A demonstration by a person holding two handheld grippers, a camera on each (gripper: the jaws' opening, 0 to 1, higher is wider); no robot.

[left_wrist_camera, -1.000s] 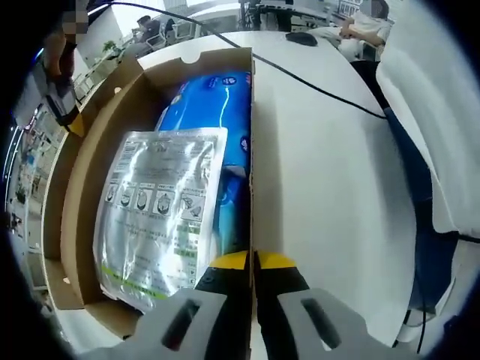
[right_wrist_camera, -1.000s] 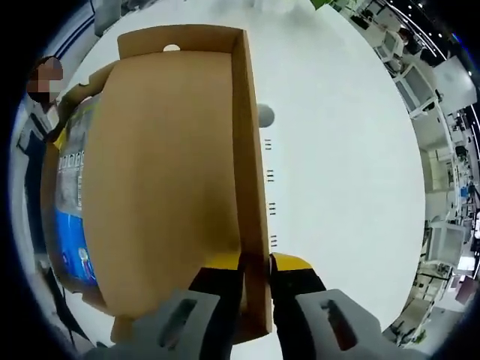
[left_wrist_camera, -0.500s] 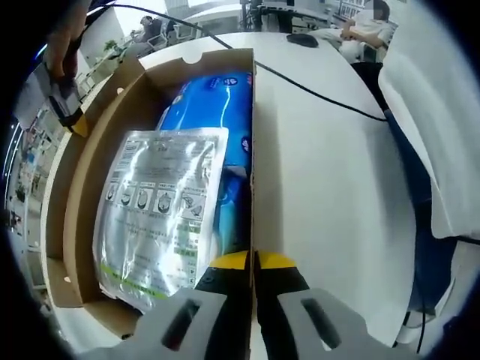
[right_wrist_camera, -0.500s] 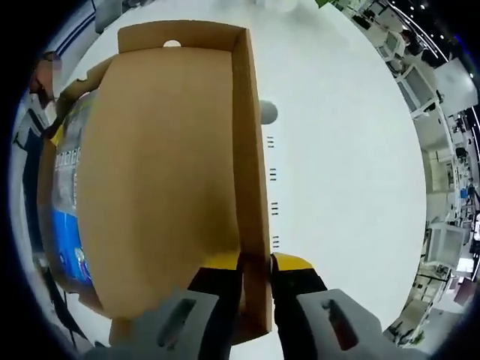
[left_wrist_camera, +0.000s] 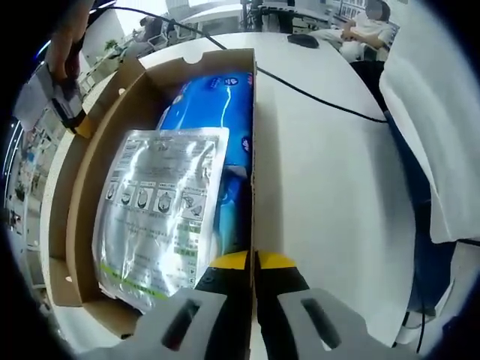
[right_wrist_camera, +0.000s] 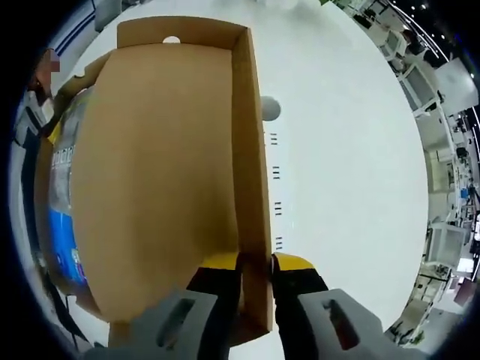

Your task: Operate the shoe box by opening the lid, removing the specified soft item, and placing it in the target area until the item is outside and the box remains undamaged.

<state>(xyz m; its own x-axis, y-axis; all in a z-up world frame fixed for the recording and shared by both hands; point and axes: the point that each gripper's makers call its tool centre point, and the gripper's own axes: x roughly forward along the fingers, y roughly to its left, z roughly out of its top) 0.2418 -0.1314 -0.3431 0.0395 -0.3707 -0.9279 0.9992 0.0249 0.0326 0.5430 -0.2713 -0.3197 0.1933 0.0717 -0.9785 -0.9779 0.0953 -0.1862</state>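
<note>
Lying flat inside the open brown cardboard shoe box (left_wrist_camera: 90, 187): silver foil pouch with printed pictograms (left_wrist_camera: 161, 214), resting on a blue plastic-wrapped soft pack (left_wrist_camera: 217, 112). Probably light, limp and slippery; best pinched at a sealed edge or corner, not the slick face. Left gripper (left_wrist_camera: 252, 262) clamped on the box's side wall. Right gripper (right_wrist_camera: 255, 262) clamped on the rim of the raised brown cardboard lid (right_wrist_camera: 161, 172). Round white table (left_wrist_camera: 330, 187) underneath.
</note>
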